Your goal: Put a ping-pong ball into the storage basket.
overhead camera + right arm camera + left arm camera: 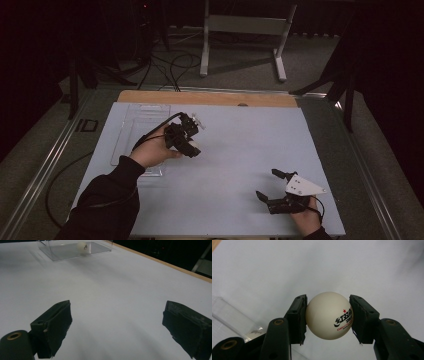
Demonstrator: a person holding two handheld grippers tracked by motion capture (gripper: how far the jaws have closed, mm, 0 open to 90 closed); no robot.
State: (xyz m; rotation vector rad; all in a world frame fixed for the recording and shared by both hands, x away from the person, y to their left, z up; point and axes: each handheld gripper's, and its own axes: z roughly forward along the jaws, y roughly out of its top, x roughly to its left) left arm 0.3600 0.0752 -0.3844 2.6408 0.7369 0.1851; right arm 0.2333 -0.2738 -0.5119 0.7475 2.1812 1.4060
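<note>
My left gripper (328, 300) is shut on a white table-tennis ball (329, 317) with a red star and black print, held above the white table. In the high view the left gripper (189, 144) sits left of centre with the ball (193, 149) at its tip, just right of a clear plastic tray (131, 125). A second white ball (82, 246) lies in that tray (62, 251), and shows faintly through the tray wall in the left gripper view (255, 333). My right gripper (267, 183) rests near the front right edge, open, with nothing between its pads (117, 312).
The white tabletop (235, 145) has a wooden strip (210, 97) along its far edge. Beyond it on the dark floor are cables (170, 65) and a white stand (245, 30).
</note>
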